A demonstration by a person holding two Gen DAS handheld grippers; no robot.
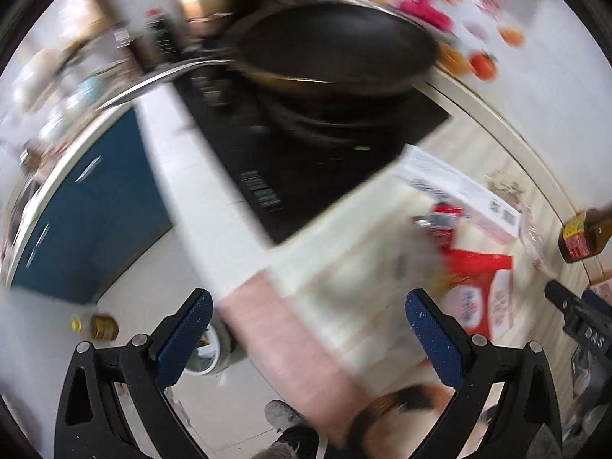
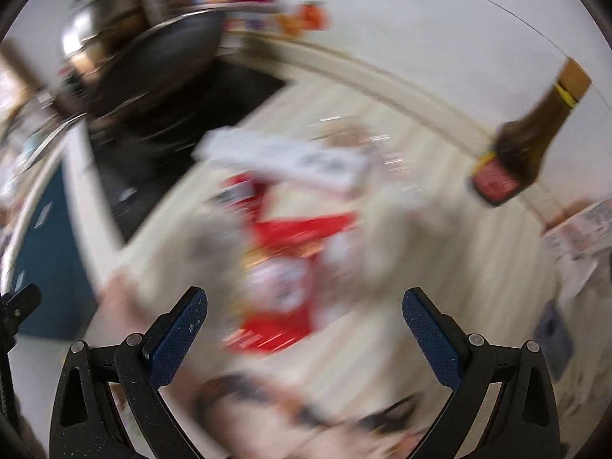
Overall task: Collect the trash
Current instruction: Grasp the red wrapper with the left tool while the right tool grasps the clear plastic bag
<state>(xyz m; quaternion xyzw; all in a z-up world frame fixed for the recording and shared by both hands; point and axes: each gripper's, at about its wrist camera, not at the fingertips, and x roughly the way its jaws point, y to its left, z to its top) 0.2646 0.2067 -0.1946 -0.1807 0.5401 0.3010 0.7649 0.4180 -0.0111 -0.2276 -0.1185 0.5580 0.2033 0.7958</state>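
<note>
Both views are motion-blurred. A red and white snack wrapper (image 1: 480, 287) lies on the pale wooden counter (image 1: 344, 279), with a white carton (image 1: 463, 191) and a small crumpled red wrapper (image 1: 440, 222) behind it. My left gripper (image 1: 306, 329) is open and empty, over the counter's front edge, left of the wrapper. In the right wrist view the red wrapper (image 2: 290, 267) and white carton (image 2: 290, 164) lie ahead of my right gripper (image 2: 304, 325), which is open and empty. The right gripper's body (image 1: 577, 329) shows at the far right of the left wrist view.
A black frying pan (image 1: 332, 46) sits on a black cooktop (image 1: 306, 145) at the left. A brown sauce bottle (image 2: 528, 141) stands at the right by the white wall. A blue cabinet front (image 1: 88, 206) is below the counter. A white bin (image 1: 210, 348) stands on the floor.
</note>
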